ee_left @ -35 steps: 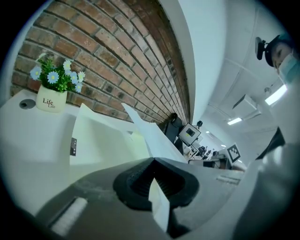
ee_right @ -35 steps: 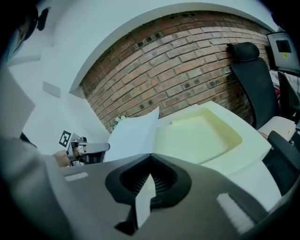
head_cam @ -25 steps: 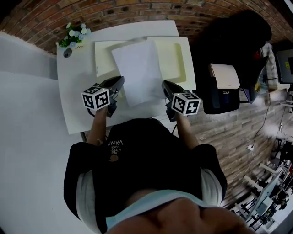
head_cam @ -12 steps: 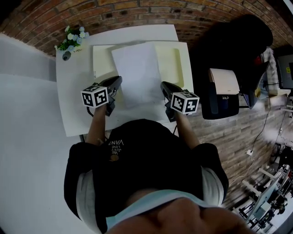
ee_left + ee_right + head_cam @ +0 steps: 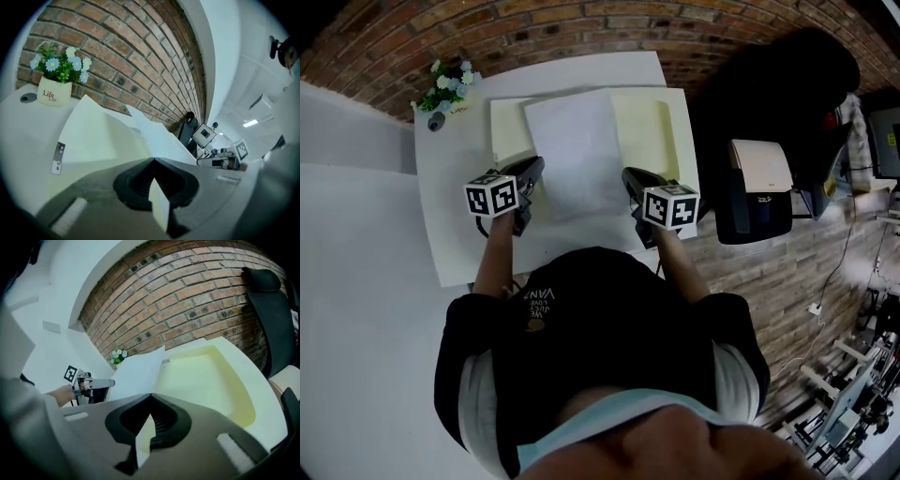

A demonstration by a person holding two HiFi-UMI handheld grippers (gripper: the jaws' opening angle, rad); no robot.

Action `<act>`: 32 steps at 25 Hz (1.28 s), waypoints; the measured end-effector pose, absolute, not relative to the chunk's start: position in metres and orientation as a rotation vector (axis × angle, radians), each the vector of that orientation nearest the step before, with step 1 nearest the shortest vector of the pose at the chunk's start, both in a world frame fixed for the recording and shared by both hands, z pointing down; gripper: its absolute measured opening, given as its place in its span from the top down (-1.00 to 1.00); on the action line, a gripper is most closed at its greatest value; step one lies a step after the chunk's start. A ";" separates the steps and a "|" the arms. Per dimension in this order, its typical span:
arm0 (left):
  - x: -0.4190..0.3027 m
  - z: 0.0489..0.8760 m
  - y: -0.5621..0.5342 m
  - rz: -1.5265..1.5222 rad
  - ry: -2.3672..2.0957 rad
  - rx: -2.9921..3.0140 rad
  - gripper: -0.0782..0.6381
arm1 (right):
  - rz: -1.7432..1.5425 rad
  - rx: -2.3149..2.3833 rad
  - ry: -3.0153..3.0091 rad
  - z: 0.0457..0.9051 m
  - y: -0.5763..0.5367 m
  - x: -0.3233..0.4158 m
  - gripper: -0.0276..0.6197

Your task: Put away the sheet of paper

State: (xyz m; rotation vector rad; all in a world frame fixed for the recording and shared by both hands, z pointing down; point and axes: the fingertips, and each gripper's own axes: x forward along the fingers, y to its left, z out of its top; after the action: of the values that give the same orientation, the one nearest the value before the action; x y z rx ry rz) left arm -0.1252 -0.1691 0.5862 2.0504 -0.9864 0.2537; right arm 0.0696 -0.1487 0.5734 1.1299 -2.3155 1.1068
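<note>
A white sheet of paper [image 5: 572, 150] is held up over an open cream folder [image 5: 651, 122] on the white table [image 5: 450, 234]. My left gripper [image 5: 532, 172] is shut on the sheet's left edge, my right gripper [image 5: 630, 178] on its right edge. In the left gripper view the jaws [image 5: 152, 161] pinch a strip of the sheet [image 5: 158, 208], and the sheet rises ahead over the folder [image 5: 93, 136]. In the right gripper view the jaws [image 5: 151, 397] clamp the paper edge [image 5: 144, 439]; the sheet [image 5: 136, 373] spans toward the left gripper [image 5: 91, 384] above the folder's tray-like half [image 5: 206, 380].
A small pot of flowers [image 5: 445, 80] and a little grey round object [image 5: 438, 121] sit at the table's far left corner. A brick wall [image 5: 581, 28] runs behind the table. A black chair [image 5: 778, 84] and a black stand with a cream top [image 5: 759, 187] are to the right.
Both grippers and the sheet have shifted slightly away from the person and a bit to the left, so the paper lies more squarely over the folder. The grips have not changed.
</note>
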 end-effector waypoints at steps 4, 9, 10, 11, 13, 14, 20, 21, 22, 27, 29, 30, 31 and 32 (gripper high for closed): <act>-0.127 0.594 -0.173 0.266 -0.976 2.037 0.78 | 1.092 1.135 -2.293 0.577 -0.150 0.068 0.91; -0.132 0.601 -0.175 0.281 -0.980 2.025 0.78 | 1.085 1.136 -2.277 0.579 -0.153 0.067 0.91; -0.133 0.601 -0.176 0.284 -0.982 2.024 0.78 | 1.084 1.135 -2.273 0.579 -0.153 0.067 0.91; -0.135 0.601 -0.177 0.288 -0.984 2.022 0.78 | 1.082 1.134 -2.268 0.580 -0.154 0.066 0.91; -0.138 0.605 -0.176 0.301 -0.983 2.015 0.78 | 1.076 1.131 -2.260 0.581 -0.154 0.065 0.91; -0.139 0.607 -0.176 0.309 -0.982 2.013 0.78 | 1.073 1.131 -2.256 0.582 -0.154 0.064 0.91; -0.137 0.614 -0.178 0.336 -0.977 2.007 0.78 | 1.057 1.144 -2.231 0.586 -0.155 0.066 0.91; -0.137 0.616 -0.178 0.338 -0.978 2.002 0.78 | 1.056 1.149 -2.228 0.587 -0.155 0.068 0.90; -0.137 0.616 -0.178 0.340 -0.981 2.000 0.78 | 1.055 1.157 -2.225 0.587 -0.155 0.070 0.88; -0.139 0.617 -0.181 0.348 -0.990 1.998 0.78 | 1.054 1.190 -2.224 0.585 -0.158 0.079 0.83; -0.139 0.620 -0.181 0.358 -0.991 1.991 0.78 | 1.057 1.197 -2.224 0.585 -0.158 0.082 0.83; -0.138 0.621 -0.181 0.362 -0.991 1.988 0.78 | 1.057 1.202 -2.224 0.585 -0.159 0.085 0.83; -0.138 0.622 -0.181 0.366 -0.990 1.986 0.78 | 1.056 1.208 -2.224 0.584 -0.159 0.087 0.83; -0.137 0.623 -0.181 0.369 -0.988 1.985 0.78 | 1.052 1.217 -2.222 0.583 -0.160 0.089 0.83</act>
State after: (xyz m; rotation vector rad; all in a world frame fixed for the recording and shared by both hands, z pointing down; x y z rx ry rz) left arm -0.1372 -0.1811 0.6233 1.9850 -0.9882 0.3691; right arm 0.0889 -0.1598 0.5827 1.2167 -2.2224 1.0520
